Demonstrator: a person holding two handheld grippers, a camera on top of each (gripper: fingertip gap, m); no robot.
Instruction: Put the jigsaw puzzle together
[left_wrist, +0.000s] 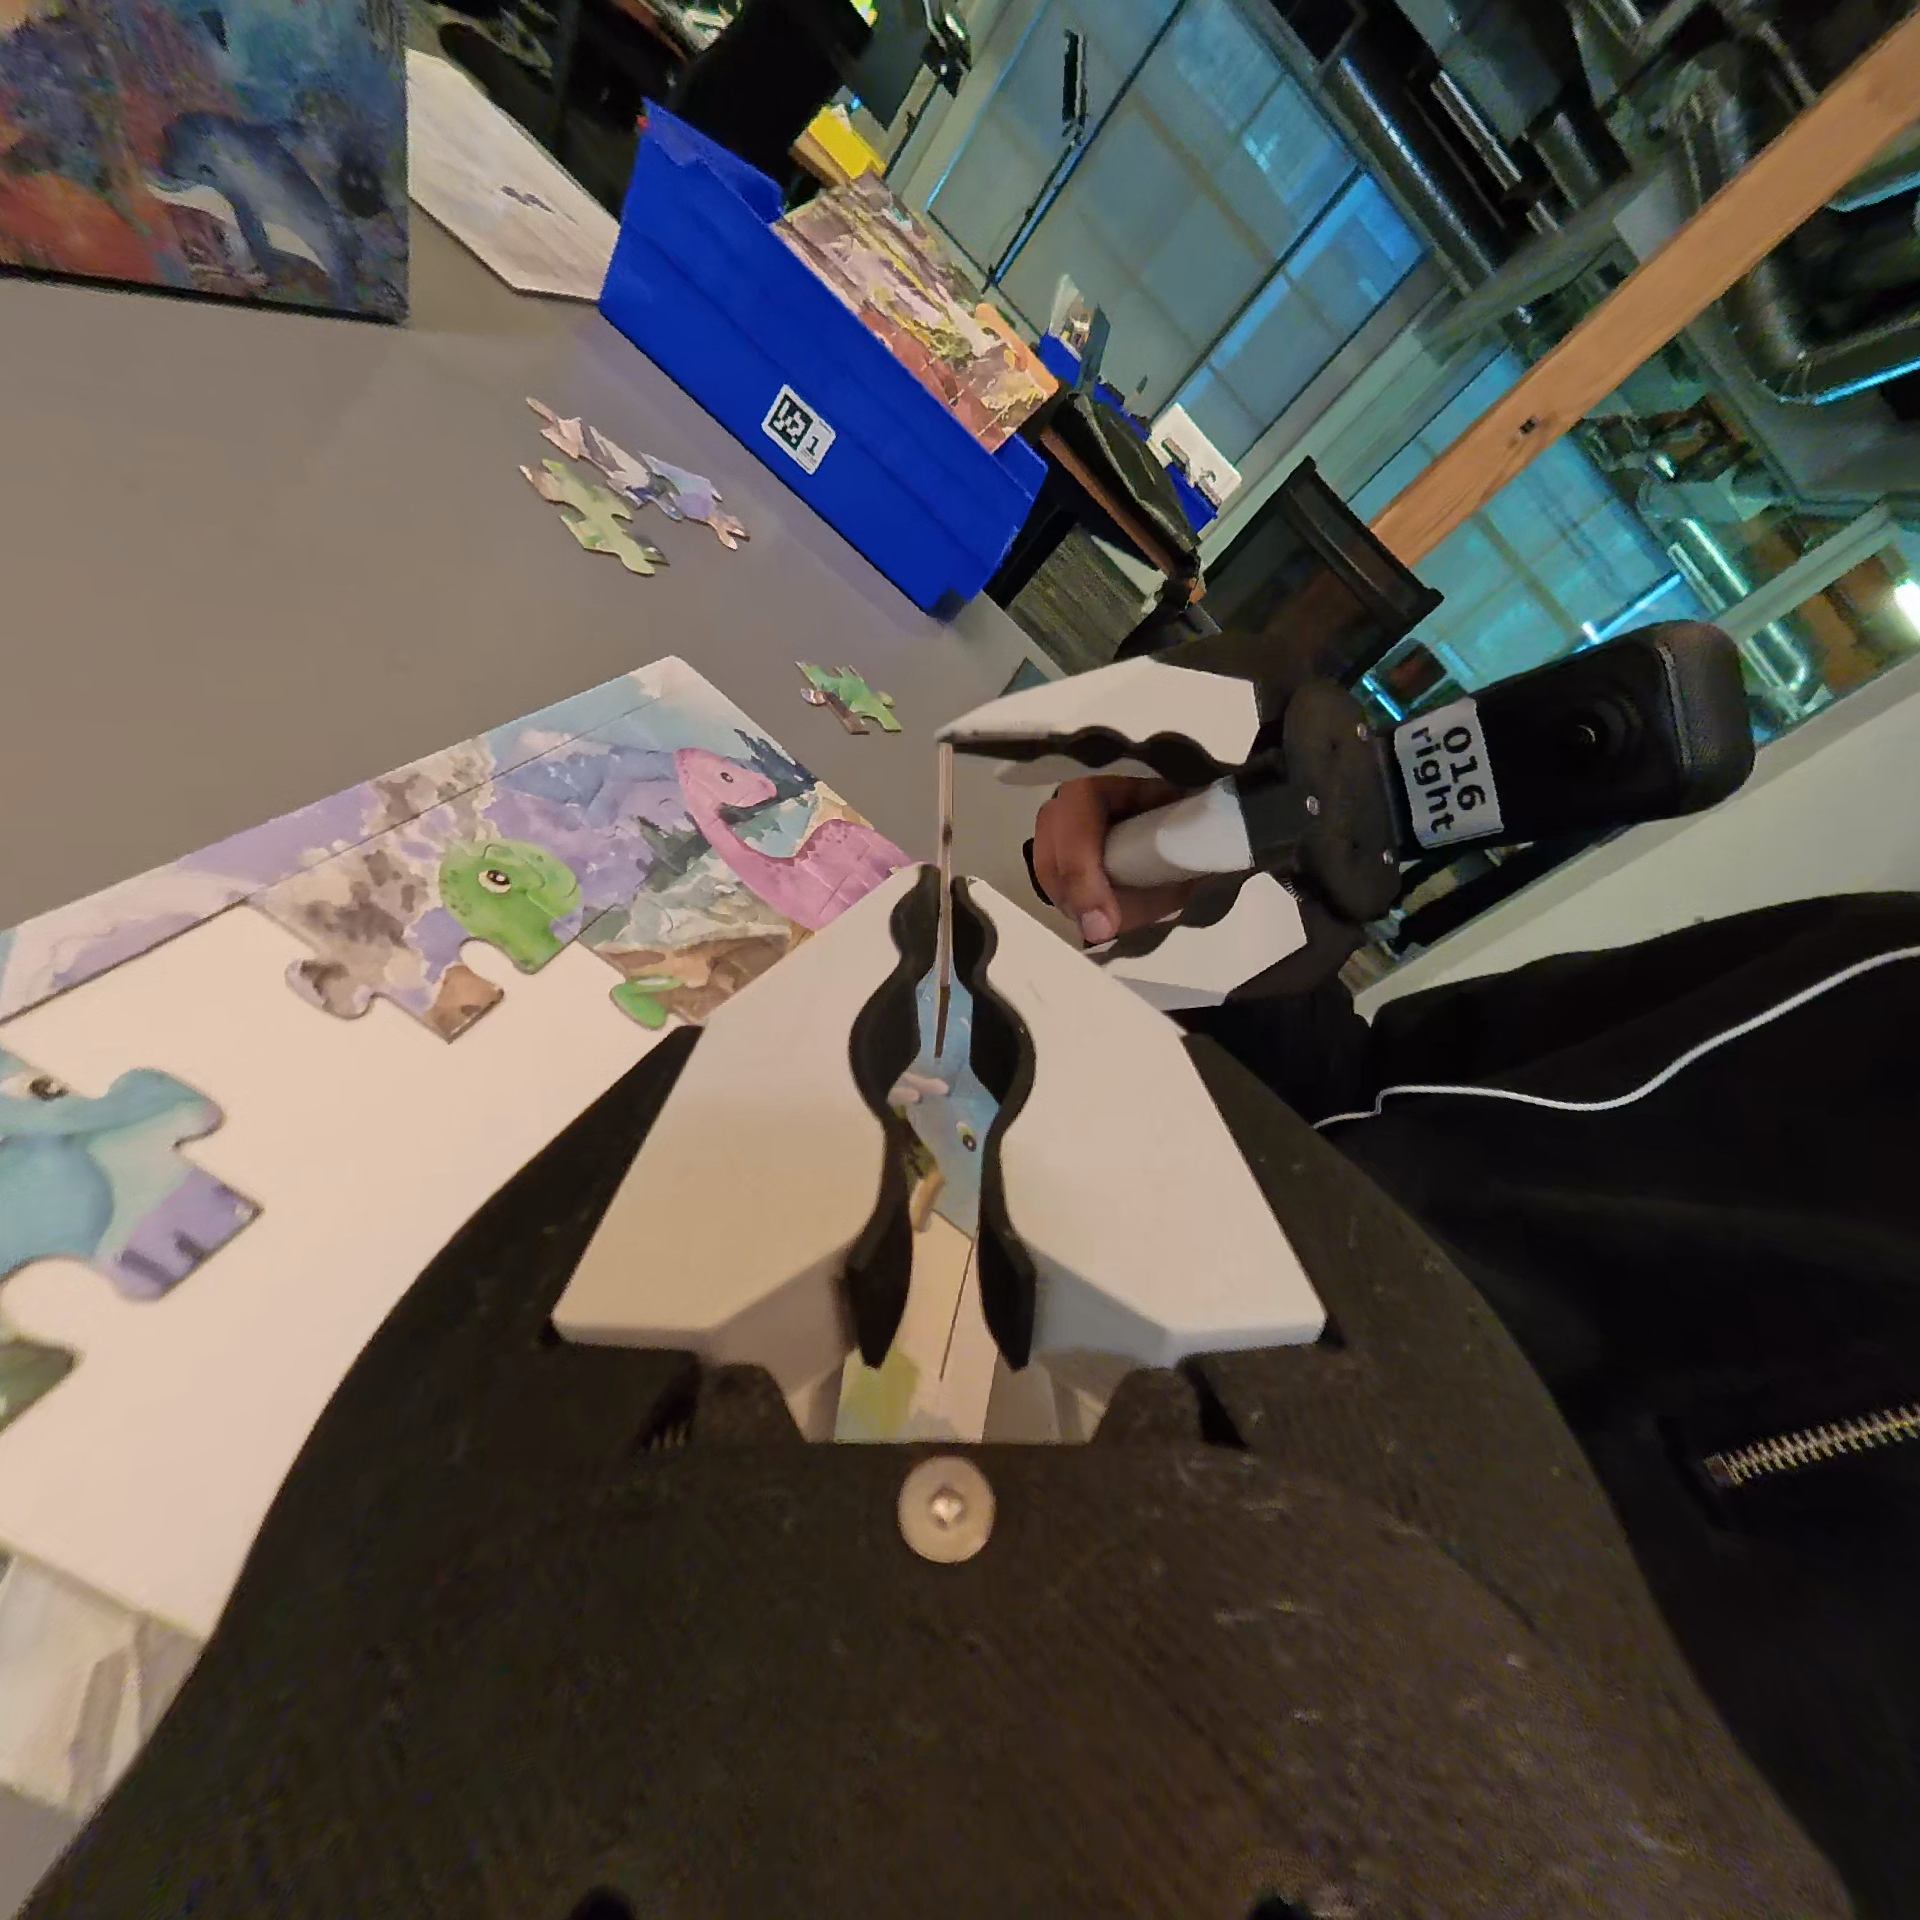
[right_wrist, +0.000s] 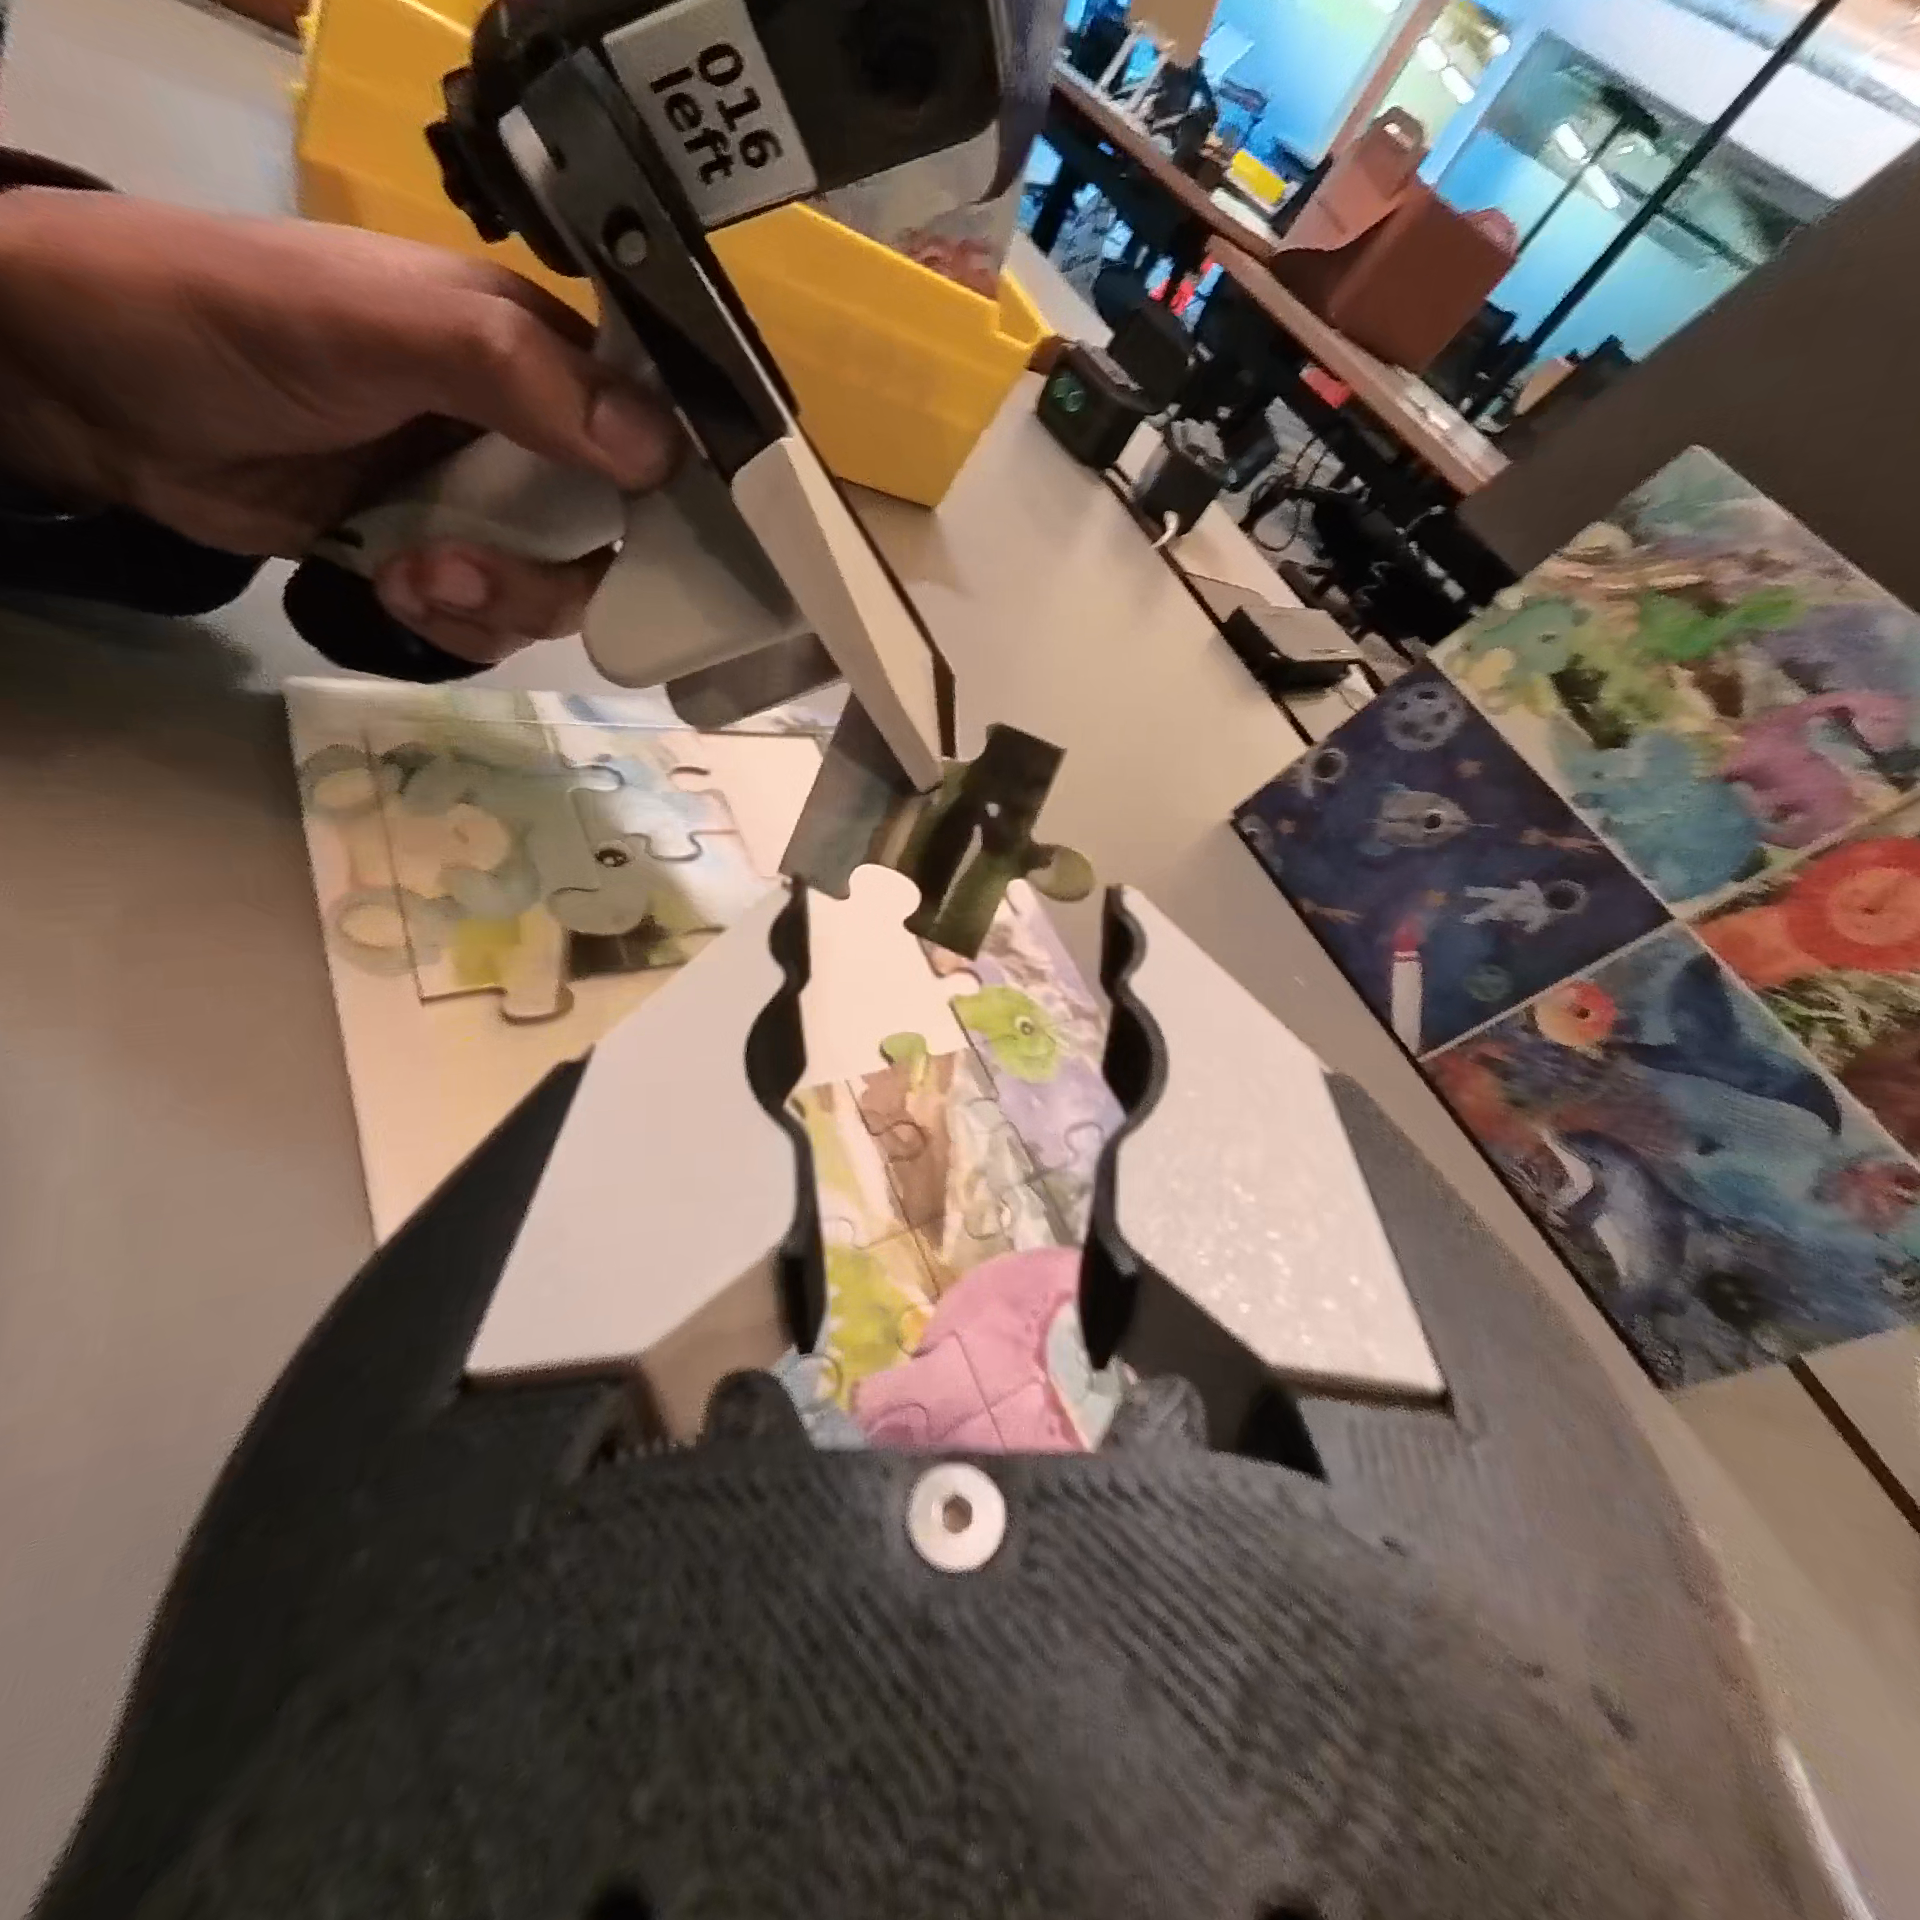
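My left gripper (left_wrist: 940, 894) is shut on a puzzle piece (left_wrist: 943, 821), seen edge-on between its pads. In the right wrist view the left gripper (right_wrist: 914, 769) holds this greenish piece (right_wrist: 997, 821) upright above the puzzle board (right_wrist: 447, 1091). My right gripper (right_wrist: 956, 909) is open and empty, its tips just short of the held piece; it also shows in the left wrist view (left_wrist: 966, 740). The white board (left_wrist: 364, 1039) carries a joined section with a green dinosaur (left_wrist: 509, 883) and a pink one (left_wrist: 790, 831), and a blue section (left_wrist: 83, 1164) at the left.
Loose pieces (left_wrist: 623, 488) lie on the grey table, with one more (left_wrist: 847, 696) near the board. A blue bin (left_wrist: 831, 416) stands behind them and a yellow bin (right_wrist: 831, 301) behind the left gripper. A picture-covered puzzle box (right_wrist: 1662, 987) stands at the right. The grippers are tip to tip, or close to it.
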